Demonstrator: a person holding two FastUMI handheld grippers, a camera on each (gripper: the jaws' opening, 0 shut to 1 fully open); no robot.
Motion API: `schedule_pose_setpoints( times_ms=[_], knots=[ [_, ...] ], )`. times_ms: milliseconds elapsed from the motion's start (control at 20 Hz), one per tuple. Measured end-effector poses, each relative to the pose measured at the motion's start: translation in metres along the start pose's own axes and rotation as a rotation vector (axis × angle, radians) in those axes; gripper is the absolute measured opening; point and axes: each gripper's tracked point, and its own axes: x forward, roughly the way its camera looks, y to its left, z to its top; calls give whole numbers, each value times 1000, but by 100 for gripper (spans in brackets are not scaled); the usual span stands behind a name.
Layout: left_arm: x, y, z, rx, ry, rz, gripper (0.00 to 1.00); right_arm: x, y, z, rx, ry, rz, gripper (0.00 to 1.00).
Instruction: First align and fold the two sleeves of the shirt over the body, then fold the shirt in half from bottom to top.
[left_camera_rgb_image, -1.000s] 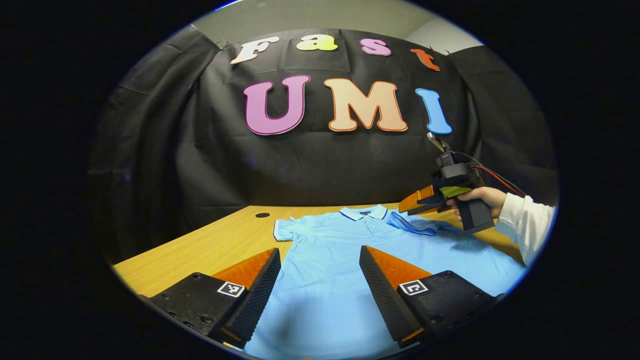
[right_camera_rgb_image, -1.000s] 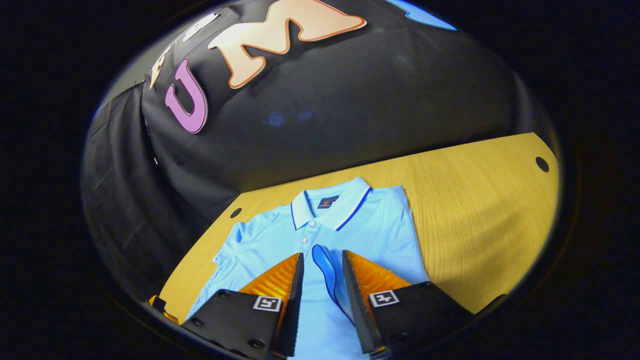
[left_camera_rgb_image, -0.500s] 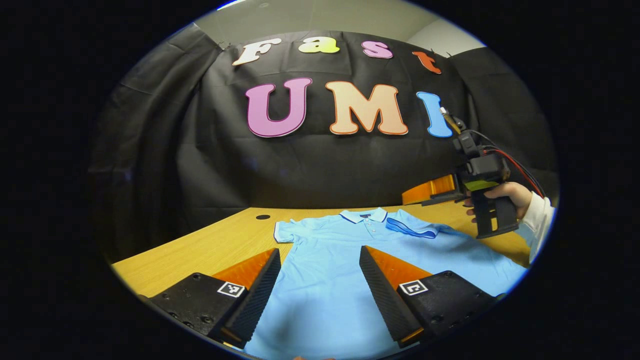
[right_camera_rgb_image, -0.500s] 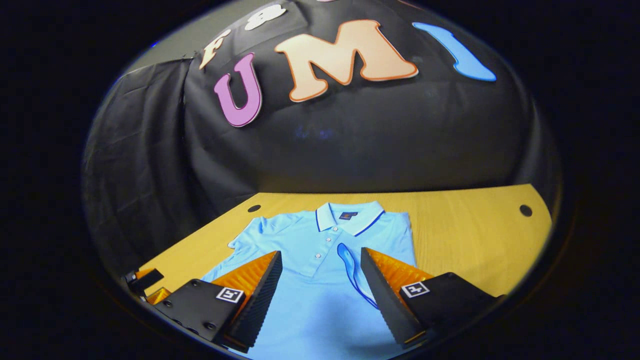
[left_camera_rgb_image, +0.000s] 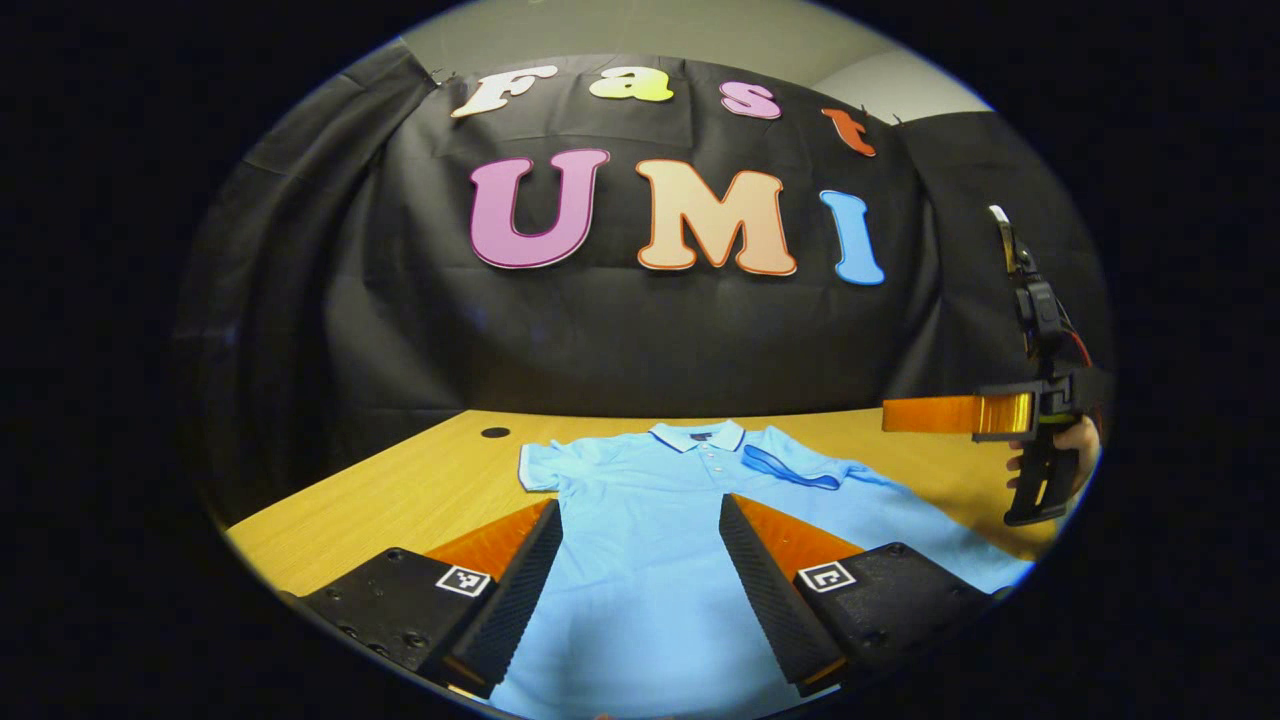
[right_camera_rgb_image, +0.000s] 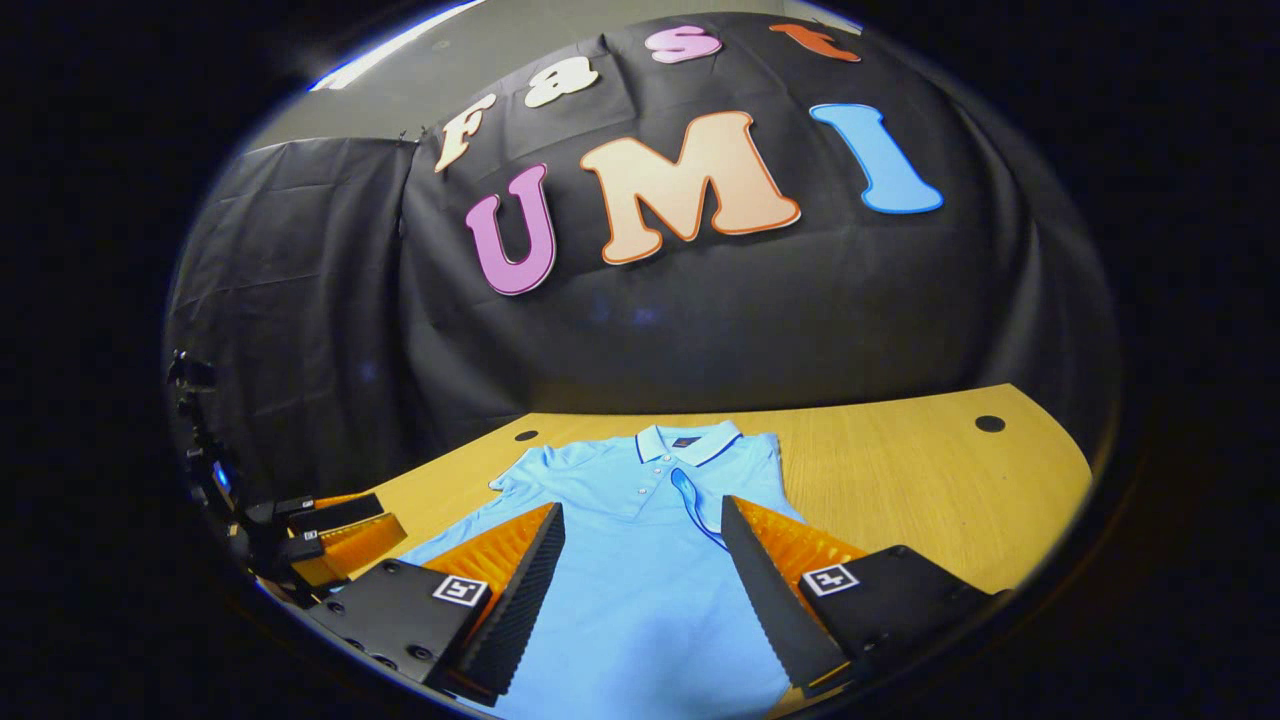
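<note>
A light blue polo shirt lies face up on the wooden table, collar at the far side. One sleeve is folded over the chest, its dark trim showing; the other sleeve lies spread out flat. My left gripper hovers open over the shirt's lower body. My right gripper is open over the shirt, beside the folded sleeve, holding nothing. It also shows side-on as the right gripper, raised off the table in a hand. The left gripper sits low at the left.
The table has bare wood to the right of the shirt and round cable holes near its back corners. The black cloth wall stands close behind the table's far edge.
My right gripper opened, let go of the folded sleeve, and drew back and up, away from the shirt. The sleeve stays on the chest. My left gripper has hardly moved.
</note>
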Motion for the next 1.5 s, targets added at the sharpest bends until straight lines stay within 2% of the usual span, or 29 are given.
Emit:
schedule_pose_setpoints(
  times_ms=[150,300,500,700,900,1100,1300,1500],
  knots=[
    [9,12,13,-34,40,-36,95,-28,-3,15,-38,-85,-28,98],
    [22,33,27,-47,74,-60,95,-49,-1,17,-34,-117,-33,98],
    [49,83,35,-57,124,-14,95,-65,-6,15,-70,-141,-67,98],
    [90,112,32,-109,190,-5,95,-64,-1,5,-53,-105,-54,98],
    [137,134,18,-156,265,6,95,-61,-4,2,-78,-95,-75,98],
    [177,157,-11,-187,353,49,94,-59,-6,-3,-69,-70,-75,98],
    [207,175,-39,-129,420,105,93,-58,-14,-4,-75,-64,-93,98],
    [218,172,-53,-74,470,104,89,-56,-16,-5,-52,-55,-92,98]
  ],
)
